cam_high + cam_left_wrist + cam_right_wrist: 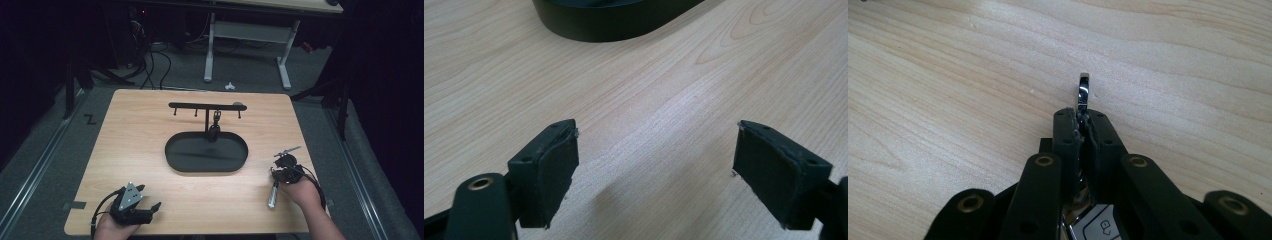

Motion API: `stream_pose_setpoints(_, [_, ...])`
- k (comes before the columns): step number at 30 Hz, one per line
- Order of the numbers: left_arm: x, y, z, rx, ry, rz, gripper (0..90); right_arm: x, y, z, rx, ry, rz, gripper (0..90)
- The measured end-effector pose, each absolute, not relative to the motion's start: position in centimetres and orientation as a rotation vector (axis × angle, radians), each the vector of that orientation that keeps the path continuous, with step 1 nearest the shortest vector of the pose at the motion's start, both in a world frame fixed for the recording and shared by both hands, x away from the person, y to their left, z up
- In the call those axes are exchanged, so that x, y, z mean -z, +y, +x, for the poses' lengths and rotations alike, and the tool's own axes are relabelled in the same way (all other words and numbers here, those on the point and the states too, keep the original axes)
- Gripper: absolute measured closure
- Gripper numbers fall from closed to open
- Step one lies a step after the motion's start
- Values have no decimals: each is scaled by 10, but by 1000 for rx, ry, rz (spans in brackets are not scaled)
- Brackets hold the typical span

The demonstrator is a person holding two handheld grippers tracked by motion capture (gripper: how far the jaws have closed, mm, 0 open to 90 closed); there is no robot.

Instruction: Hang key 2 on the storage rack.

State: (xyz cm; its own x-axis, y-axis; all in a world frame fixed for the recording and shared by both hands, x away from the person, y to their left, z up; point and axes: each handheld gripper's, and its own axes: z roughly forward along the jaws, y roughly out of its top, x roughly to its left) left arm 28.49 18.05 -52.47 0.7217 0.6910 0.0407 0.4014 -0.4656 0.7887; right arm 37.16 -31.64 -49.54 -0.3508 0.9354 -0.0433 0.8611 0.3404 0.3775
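Pale wood covers the table [150, 150] in the high view, where a black oval tray [175, 152] sits near the middle with a thin stand [206, 106] rising from its far edge. A small dark item [215, 125] hangs from one of the stand's hooks, above the tray. The left gripper [148, 199] rests at the near left corner of the table, its jaws spread and nothing between them. The right gripper [285, 167] is at the near right edge, well apart from the tray, with a silvery key fob [273, 195] lying against the hand just below it.

Seen from the left gripper view, the two black jaws stand wide apart over bare wood, holding nothing, and the rim of the tray [614, 22] shows at the top, ahead of them.

Seen from the right gripper view, the jaws are pressed almost together on a shiny metal ring [1084, 92], which stands on edge and sticks out past the tips over the table. The fob [1098, 227] attached to that ring lies behind the pads, low between the gripper's arms, with a printed button symbol on its pale face. The jaws grip the ring itself, not the fob body.
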Motion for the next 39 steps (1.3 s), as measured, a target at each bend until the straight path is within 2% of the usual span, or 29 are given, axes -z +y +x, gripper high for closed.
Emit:
stream_pose_setpoints(11, [524, 182, 285, -463, 831, 2098, 185, 489, -313, 376, -399, 2406, 1592, 862])
stream_pose_setpoints(39, [524, 183, 283, -494, 831, 2072, 181, 394, -308, 369, -564, 2361, 1501, 862])
